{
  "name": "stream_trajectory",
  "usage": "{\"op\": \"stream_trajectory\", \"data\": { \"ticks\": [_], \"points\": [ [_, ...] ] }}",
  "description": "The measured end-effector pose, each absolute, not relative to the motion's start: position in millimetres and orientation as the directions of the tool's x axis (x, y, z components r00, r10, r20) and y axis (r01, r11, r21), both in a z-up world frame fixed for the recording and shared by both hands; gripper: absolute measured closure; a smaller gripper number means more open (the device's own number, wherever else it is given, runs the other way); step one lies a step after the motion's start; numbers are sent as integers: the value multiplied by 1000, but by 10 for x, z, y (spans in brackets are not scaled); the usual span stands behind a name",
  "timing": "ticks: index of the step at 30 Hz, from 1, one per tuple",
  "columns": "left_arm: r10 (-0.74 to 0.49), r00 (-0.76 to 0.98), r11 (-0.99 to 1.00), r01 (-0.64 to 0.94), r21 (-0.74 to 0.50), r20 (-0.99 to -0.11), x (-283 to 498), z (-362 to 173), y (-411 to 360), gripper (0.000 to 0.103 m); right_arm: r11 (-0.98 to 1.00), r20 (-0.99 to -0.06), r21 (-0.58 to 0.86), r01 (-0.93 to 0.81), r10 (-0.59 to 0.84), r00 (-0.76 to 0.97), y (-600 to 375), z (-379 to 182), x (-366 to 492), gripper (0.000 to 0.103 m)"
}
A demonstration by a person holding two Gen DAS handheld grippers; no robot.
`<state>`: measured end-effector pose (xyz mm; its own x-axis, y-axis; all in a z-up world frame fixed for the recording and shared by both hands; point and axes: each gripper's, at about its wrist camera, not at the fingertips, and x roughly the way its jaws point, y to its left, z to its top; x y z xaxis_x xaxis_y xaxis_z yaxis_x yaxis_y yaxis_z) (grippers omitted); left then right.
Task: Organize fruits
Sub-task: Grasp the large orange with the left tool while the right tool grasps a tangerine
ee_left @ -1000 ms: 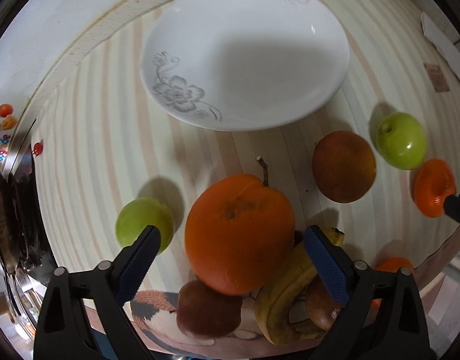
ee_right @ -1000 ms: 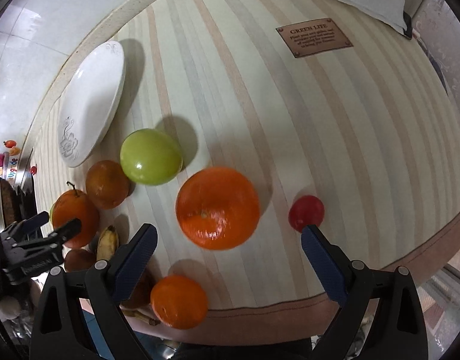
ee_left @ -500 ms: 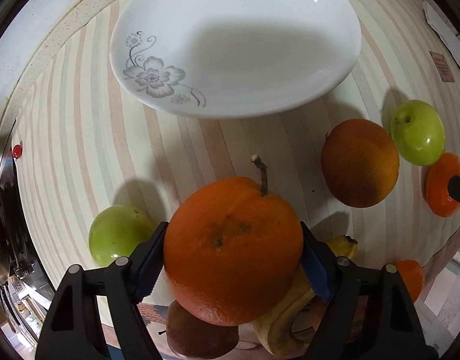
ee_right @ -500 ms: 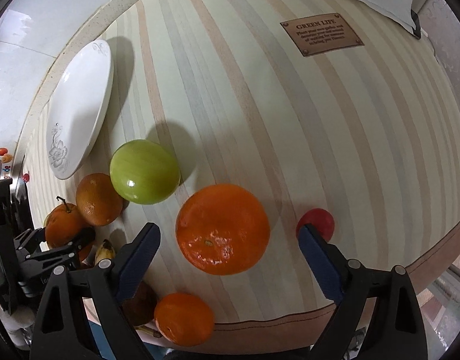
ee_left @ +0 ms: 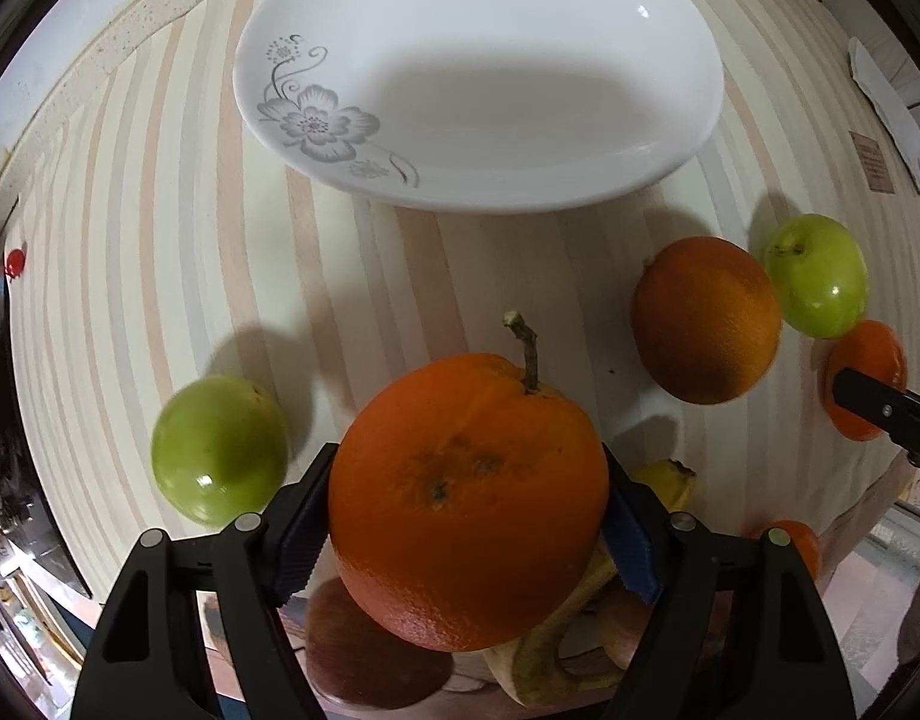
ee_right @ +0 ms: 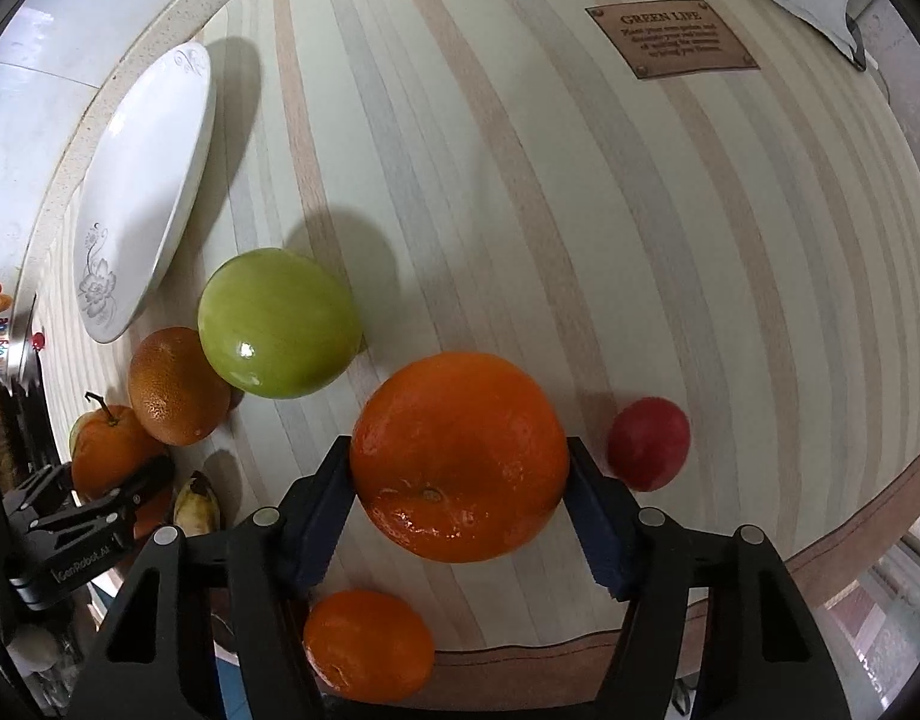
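My left gripper points straight down, its jaws closing, and both blue pads press the sides of a stemmed orange. The empty white flowered plate lies just beyond it on the striped table. My right gripper is closing too, with its pads against both sides of a large orange near the table's front edge. The right wrist view shows the plate at far left and the left gripper on the stemmed orange.
A green apple sits left of the stemmed orange, with a banana and a brown apple under it. A dull orange touches another green apple. A red fruit and a small orange flank the right gripper.
Both grippers came down over their oranges, and their wide jaws narrowed until the pads met the fruit. The plate now sits nearer in the left wrist view.
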<state>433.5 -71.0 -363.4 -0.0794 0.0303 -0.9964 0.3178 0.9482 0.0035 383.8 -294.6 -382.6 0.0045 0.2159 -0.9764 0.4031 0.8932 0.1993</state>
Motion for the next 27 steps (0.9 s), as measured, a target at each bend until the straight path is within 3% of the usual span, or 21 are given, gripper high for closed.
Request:
{"op": "stream_trajectory", "data": {
  "ticks": [8, 14, 19, 27],
  "points": [
    [-13, -30, 952, 304, -21, -999, 4391, -3376, -542, 26, 901, -980, 193, 390, 198, 28, -2926, -3732, 3734, 35],
    [-96, 21, 957, 278, -87, -995, 4428, -2894, -365, 26, 891, -966, 257, 374, 243, 84, -2937, -3332, 3665, 35],
    [-177, 69, 955, 255, -154, -982, 4773, -2320, -356, 26, 907, -943, 324, 270, 289, 162, -2790, -2825, 3902, 35],
    [-148, 78, 976, 170, -133, -986, 5444, -2387, -350, 26, 968, -955, 248, 43, 237, 178, -2208, -2796, 4803, 35]
  ]
}}
